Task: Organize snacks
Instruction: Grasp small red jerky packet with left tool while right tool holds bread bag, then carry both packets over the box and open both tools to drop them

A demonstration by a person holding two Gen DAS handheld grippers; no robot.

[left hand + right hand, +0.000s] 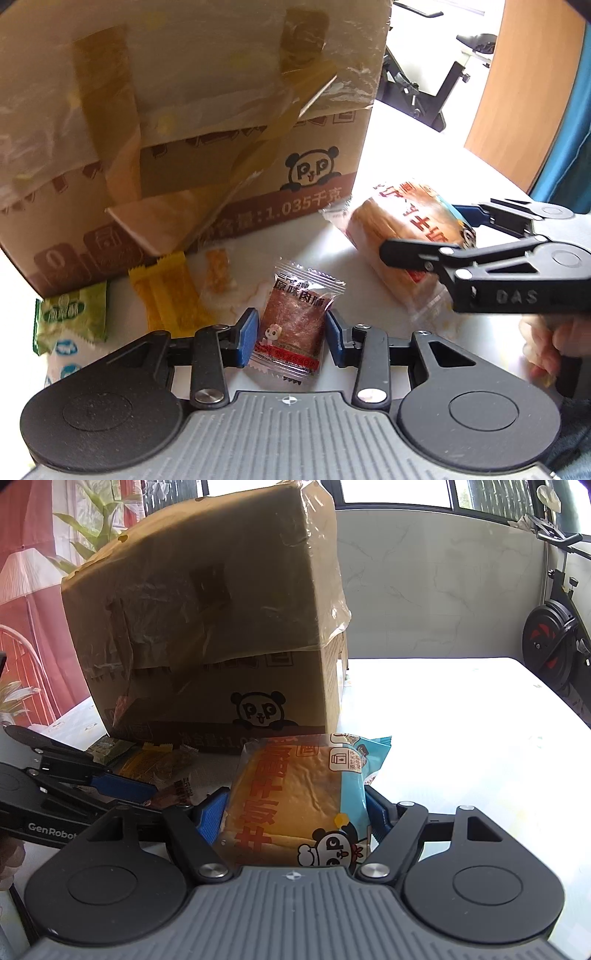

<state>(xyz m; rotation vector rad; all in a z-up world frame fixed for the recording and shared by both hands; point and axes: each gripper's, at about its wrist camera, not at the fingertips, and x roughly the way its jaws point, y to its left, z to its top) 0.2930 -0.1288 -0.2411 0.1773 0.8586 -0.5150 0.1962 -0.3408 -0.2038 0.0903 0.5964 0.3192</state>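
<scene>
A small clear packet of dried meat point(295, 317) lies on the white table, and my left gripper point(290, 332) is shut on it, its blue pads point(246, 332) pressing both side edges. To the right, my right gripper point(421, 232) is shut on a wrapped bread loaf point(399, 229). In the right wrist view the bread loaf point(291, 794) fills the space between the right gripper's point(293, 812) pads. The left gripper point(166, 797) reaches in from the left with the meat packet point(177, 794). A taped cardboard box point(184, 110) with a panda logo stands just behind the snacks.
Yellow packets point(170, 295), a green packet point(70, 321), a small orange snack point(218, 271) and a white-and-blue packet point(66, 358) lie at the box's foot. The bright table point(461, 738) stretches right of the box point(207, 627). An exercise bike point(554, 642) stands beyond its far edge.
</scene>
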